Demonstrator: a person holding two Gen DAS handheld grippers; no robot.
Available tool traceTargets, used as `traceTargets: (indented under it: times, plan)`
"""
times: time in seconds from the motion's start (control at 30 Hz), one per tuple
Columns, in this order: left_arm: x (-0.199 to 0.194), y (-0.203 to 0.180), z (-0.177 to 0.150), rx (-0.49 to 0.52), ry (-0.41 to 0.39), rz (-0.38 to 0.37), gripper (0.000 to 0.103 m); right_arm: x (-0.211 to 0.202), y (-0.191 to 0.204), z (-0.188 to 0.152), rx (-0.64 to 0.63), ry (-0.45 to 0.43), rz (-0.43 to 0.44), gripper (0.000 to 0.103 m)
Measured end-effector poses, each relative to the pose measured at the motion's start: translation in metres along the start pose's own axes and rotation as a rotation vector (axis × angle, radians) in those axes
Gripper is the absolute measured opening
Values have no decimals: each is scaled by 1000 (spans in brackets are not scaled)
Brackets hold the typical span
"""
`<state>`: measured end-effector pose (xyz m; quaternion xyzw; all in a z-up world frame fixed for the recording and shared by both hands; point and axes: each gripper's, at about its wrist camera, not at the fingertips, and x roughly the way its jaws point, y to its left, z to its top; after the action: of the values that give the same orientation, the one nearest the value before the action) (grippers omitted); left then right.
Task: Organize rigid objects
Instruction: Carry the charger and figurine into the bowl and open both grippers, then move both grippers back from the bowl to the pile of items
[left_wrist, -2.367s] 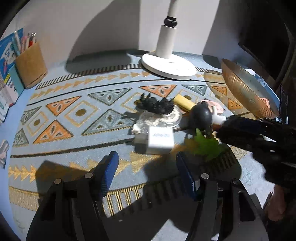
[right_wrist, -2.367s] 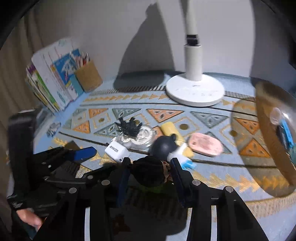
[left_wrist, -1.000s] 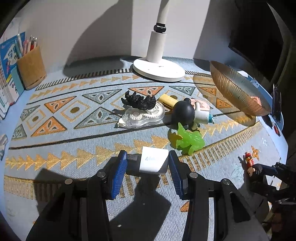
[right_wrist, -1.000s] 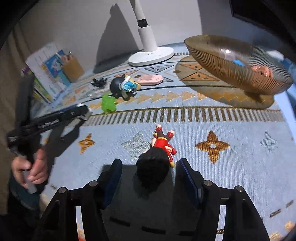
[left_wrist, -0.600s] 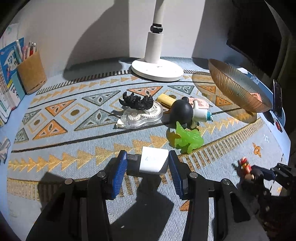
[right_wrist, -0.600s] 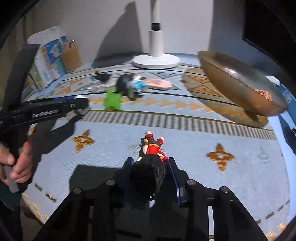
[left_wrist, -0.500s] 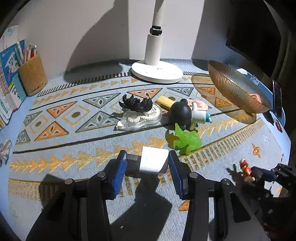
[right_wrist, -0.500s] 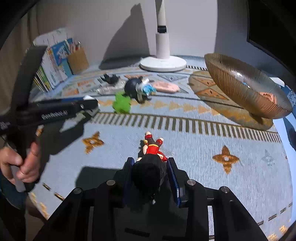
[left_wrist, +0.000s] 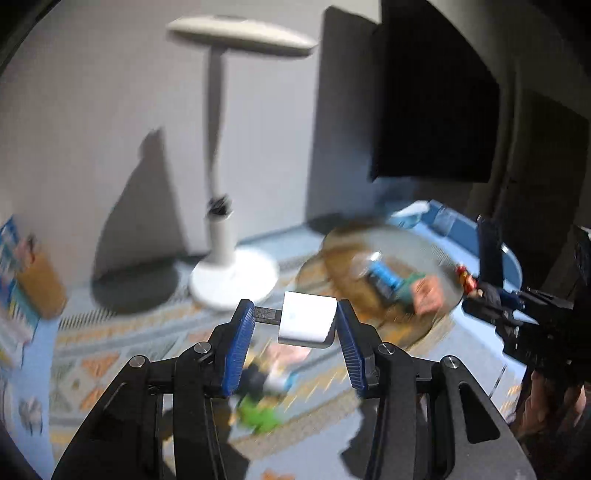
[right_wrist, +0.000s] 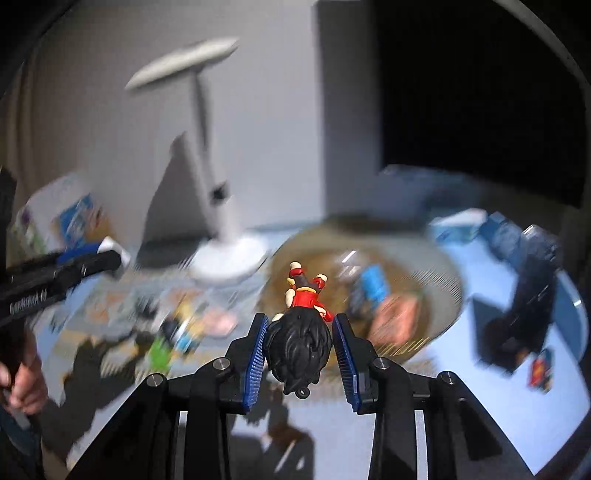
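**Both loads lifted, heading for the bowl**

Step in hand: carry. Left gripper (left_wrist: 295, 325) pinches the white charger (left_wrist: 308, 324) between its blue pads, plug prongs poking toward the 9 o'clock pad. Right gripper (right_wrist: 300, 345) is pressed onto the black-haired head of the toy figure (right_wrist: 301, 321), red body sticking out forward. Both held in the air, clear of the patterned mat (left_wrist: 122, 354).

Bowl (left_wrist: 439, 266) sits at about 2 o'clock from the charger in the left view, dead ahead at 12 in the right view; it already holds a blue item and a pinkish one. Heavy motion blur.

Next move, as I judge it: bring each load over the rim, one at a time so the tools don't collide, then release low.

Against half a second ago: both cameras looked down on the mat with loads near the surface; now both are raised and tilted up, lamp (left_wrist: 225, 258) head in sight, bowl far closer.
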<state>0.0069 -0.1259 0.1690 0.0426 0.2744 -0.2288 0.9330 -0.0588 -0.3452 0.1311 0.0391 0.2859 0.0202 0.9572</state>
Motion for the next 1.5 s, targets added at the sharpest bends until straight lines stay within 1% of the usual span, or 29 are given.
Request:
traceTargets:
  times: [0.1, 0.13, 0.2, 0.27, 0.33, 0.4, 0.47, 0.5, 0.6, 0.8, 1.0, 1.07, 1.1, 1.13, 1.17, 1.2, 1.23, 1.3, 1.43, 1.5]
  plan:
    - [16, -20, 26, 3, -24, -33, 42, -9, -32, 31, 60, -80, -63, 35]
    - [24, -26, 34, -4, -27, -53, 42, -10, -41, 37, 76, -93, -78, 35]
    - [44, -40, 49, -20, -23, -96, 42, -7, -61, 50, 112, -108, -103, 35]
    - [59, -53, 53, -21, -15, -113, 42, 1, -79, 57, 148, -103, -110, 35]
    - [77, -64, 54, -17, 5, -126, 42, 12, -95, 58, 185, -83, -118, 35]
    - [94, -75, 50, -5, 30, -119, 42, 31, -110, 53, 224, -40, -122, 35]
    - [115, -86, 43, 11, 64, -116, 42, 47, -119, 47, 250, 2, -127, 35]
    - [116, -88, 39, 13, 74, -118, 42, 57, -123, 42, 265, 31, -135, 35]
    - [137, -95, 27, 17, 122, -124, 42, 74, -131, 29, 297, 85, -140, 35]
    - [168, -101, 10, 24, 192, -133, 42, 91, -142, 18, 320, 139, -151, 35]
    - [181, -105, 4, 29, 226, -139, 42, 104, -147, 14, 320, 170, -171, 35]
    - [185, -107, 3, 38, 237, -137, 43, 105, -149, 13, 333, 168, -166, 35]
    - [185, -108, 2, 42, 241, -141, 43, 104, -150, 14, 337, 164, -163, 35]
    - [185, -108, 2, 45, 244, -152, 50, 104, -150, 14, 338, 161, -165, 35]
    - [184, -108, 3, 46, 246, -151, 65, 102, -150, 16, 338, 158, -171, 36]
    - [181, -107, 5, 47, 241, -140, 71, 100, -150, 18, 336, 158, -174, 42]
    - [171, -104, 9, 45, 216, -133, 73, 97, -149, 19, 337, 157, -175, 51]
    - [151, -97, 17, 36, 170, -137, 73, 81, -144, 26, 332, 114, -175, 57]
    - [86, -62, 38, -18, 41, -129, 74, 44, -120, 44, 274, 23, -156, 57]
    - [60, -46, 41, -37, -4, -115, 74, 29, -107, 51, 251, -9, -137, 59]
